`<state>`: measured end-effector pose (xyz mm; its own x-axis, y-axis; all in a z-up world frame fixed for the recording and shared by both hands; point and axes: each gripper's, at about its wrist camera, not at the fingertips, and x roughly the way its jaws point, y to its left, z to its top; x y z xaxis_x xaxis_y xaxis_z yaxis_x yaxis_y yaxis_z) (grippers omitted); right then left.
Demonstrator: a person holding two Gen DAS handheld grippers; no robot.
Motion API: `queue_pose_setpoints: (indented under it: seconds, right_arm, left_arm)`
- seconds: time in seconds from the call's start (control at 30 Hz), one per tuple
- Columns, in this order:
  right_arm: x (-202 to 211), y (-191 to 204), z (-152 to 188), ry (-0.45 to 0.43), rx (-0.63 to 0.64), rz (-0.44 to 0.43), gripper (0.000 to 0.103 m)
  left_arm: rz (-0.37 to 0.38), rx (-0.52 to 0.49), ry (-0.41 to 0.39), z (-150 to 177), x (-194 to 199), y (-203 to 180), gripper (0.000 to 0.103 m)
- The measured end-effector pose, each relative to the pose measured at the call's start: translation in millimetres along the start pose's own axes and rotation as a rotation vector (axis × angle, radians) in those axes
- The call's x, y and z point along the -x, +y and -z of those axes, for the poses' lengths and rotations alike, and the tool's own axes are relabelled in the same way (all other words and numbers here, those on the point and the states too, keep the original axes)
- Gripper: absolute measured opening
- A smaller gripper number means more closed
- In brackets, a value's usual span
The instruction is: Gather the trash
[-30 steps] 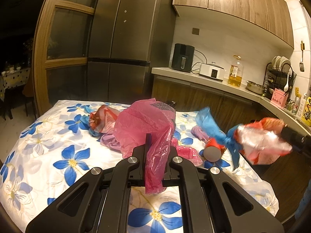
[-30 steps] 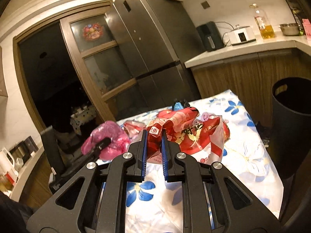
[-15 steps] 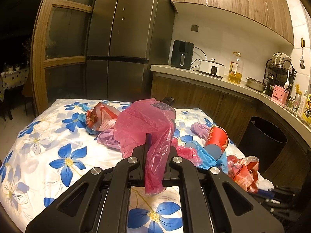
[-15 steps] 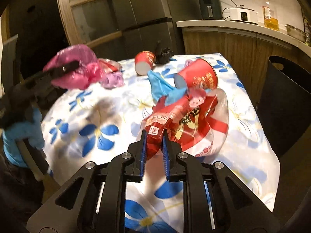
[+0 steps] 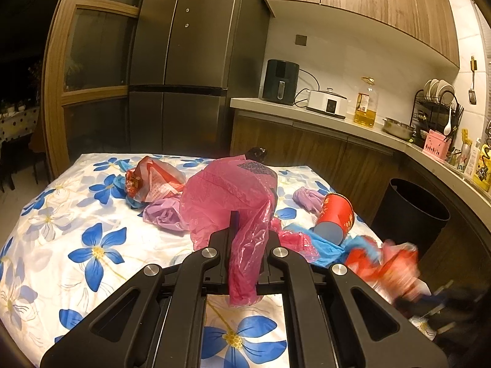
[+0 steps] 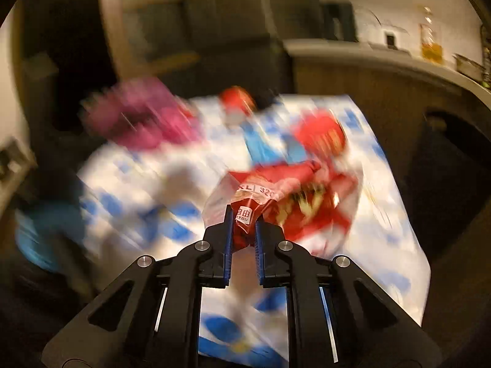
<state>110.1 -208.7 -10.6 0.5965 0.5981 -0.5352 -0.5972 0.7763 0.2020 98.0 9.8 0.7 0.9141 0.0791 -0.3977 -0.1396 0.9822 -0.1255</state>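
Little of the collecting appears done, judging by what lies about. The left gripper (image 5: pixel 245 230) is pressed together on a pink bag (image 5: pixel 228 196), which is held above the flowered table (image 5: pixel 61 214) at the centre of the left view. The right gripper (image 6: pixel 242 230) is pinching a corner of a red packet (image 6: pixel 294 196); its jaws have just been closing, with the packet between them. In the left view the same packet shows as a blur at the lower right, near the table's corner.

Several pieces are left on the cloth: a red cup (image 5: pixel 336 216) on its side right of centre, a blue wrapper (image 5: pixel 325 247) beside it, purple bags (image 5: pixel 164 214) left and right of the pink bag, and another red bag (image 5: pixel 153 181) toward the upper left of the table. A black bin (image 5: pixel 411 211) stands open at the right edge, off the table; whether anything lies inside cannot be told. Both held pieces are not yet dropped in.
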Motion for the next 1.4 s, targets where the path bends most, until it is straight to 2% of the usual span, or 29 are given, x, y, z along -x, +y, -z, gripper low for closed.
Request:
queue_pose_setpoints:
  seconds: [0.07,0.1,0.13,0.17,0.23,0.33,0.43,0.5,0.67,0.83,1.07,1.27,1.4]
  right_arm:
    - [18.7,2.3,-14.6,-0.100,-0.017,-0.086,0.012]
    - [17.6,1.1,-18.1,-0.092,-0.023,-0.070,0.012]
    - [9.5,0.5,-18.1,-0.044,-0.023,-0.039,0.012]
    - [0.3,-2.2,-15.7,0.008,-0.038,-0.044,0.012]
    - [-13.9,-8.6,-7.4,0.087,-0.098,-0.139,0.012]
    - [-9.7,-5.3,-7.9,0.065,-0.089,-0.137,0.012]
    - [8.4,-8.7,-17.5,-0.012,-0.084,-0.156,0.012]
    - [17.9,-12.5,-20.5,-0.046,-0.065,-0.082,0.012]
    - [36.1,-35.3,-20.1,-0.126,-0.092,0.032,0.012]
    - [51.7,-55.8,-19.2,-0.182,-0.087,0.136,0.012]
    - [76.0,-97.5,-24.0,-0.265,-0.089,0.297,0.012]
    - [91.6,-144.6,-31.8,-0.326,-0.109,0.471,0.012]
    - [94.1,-174.7,-37.5,-0.350,-0.134,0.544,0.012]
  left_arm:
    - [-0.003,0.003,-0.003,-0.3,0.5,1.8,0.006]
    - [-0.005,0.007,-0.006,-0.5,1.4,3.2,0.006]
    - [-0.007,0.009,-0.007,-0.7,1.9,4.3,0.006]
    - [-0.009,0.011,-0.008,-0.8,2.2,5.4,0.006]
    - [-0.015,0.015,-0.011,-1.1,3.2,8.4,0.006]
    - [-0.026,0.020,-0.008,-0.9,3.3,12.5,0.006]
    - [-0.028,0.021,-0.011,-2.4,4.4,12.3,0.006]
    - [-0.023,0.014,-0.015,-4.5,5.7,9.1,0.006]
    - [-0.004,-0.018,-0.021,-9.7,3.0,-7.5,0.006]
    - [0.048,-0.066,-0.033,-19.1,-4.6,-43.2,0.006]
    - [0.171,-0.121,-0.054,-39.6,-21.3,-112.1,0.006]
    - [0.288,-0.166,-0.053,-57.1,-51.4,-185.0,0.006]
    - [0.356,-0.198,-0.051,-65.7,-72.4,-235.5,0.006]
